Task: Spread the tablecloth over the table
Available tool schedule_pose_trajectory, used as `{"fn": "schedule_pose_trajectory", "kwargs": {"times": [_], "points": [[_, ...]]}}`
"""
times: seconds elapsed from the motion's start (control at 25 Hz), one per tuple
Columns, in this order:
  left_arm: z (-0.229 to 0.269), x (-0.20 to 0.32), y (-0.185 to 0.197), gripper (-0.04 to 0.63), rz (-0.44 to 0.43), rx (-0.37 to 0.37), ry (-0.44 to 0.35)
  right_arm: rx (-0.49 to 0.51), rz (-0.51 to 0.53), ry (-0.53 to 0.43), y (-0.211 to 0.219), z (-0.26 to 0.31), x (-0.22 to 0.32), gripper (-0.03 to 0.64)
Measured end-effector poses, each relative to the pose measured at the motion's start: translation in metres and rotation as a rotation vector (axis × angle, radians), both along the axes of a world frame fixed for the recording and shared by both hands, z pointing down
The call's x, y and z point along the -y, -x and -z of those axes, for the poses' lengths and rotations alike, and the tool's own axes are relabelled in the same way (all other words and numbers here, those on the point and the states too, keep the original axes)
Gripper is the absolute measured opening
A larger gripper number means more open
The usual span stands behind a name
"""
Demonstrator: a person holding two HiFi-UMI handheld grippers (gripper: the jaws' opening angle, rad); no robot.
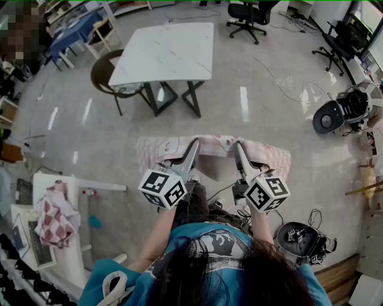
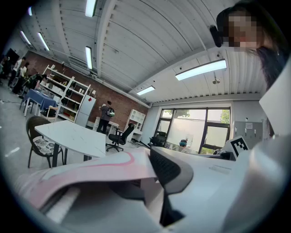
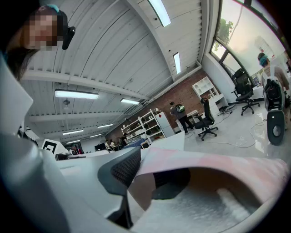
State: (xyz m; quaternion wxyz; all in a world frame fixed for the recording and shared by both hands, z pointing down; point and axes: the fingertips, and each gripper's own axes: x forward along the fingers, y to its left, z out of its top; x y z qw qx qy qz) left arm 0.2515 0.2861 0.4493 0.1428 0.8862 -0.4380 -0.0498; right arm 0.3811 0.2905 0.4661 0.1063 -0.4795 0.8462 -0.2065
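Observation:
The pink and white tablecloth (image 1: 213, 147) hangs as a folded strip in front of me, held up off the floor. My left gripper (image 1: 194, 145) is shut on its top edge left of middle, and my right gripper (image 1: 237, 146) is shut on the same edge right of middle. In the left gripper view the cloth (image 2: 86, 173) lies clamped against the dark pad (image 2: 166, 170). The right gripper view shows the cloth (image 3: 213, 166) pinched at its pad (image 3: 125, 170). The white marble-look table (image 1: 164, 52) stands bare a few steps ahead.
A brown chair (image 1: 106, 75) sits at the table's left side. Black office chairs (image 1: 248, 15) stand beyond the table. A round robot vacuum-like device (image 1: 328, 118) and cables lie at the right. A white rack with a checked cloth (image 1: 52, 222) is at my left.

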Motion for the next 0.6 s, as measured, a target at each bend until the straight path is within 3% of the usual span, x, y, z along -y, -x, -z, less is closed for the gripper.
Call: {"fn": "schedule_pose_trajectory", "kwargs": {"times": [0.6], "points": [[-0.0038, -0.0073, 0.0032, 0.057, 0.021, -0.035, 0.032, -0.017, 0.038, 0.003, 0.003, -0.0026, -0.0012, 0.069]]}}
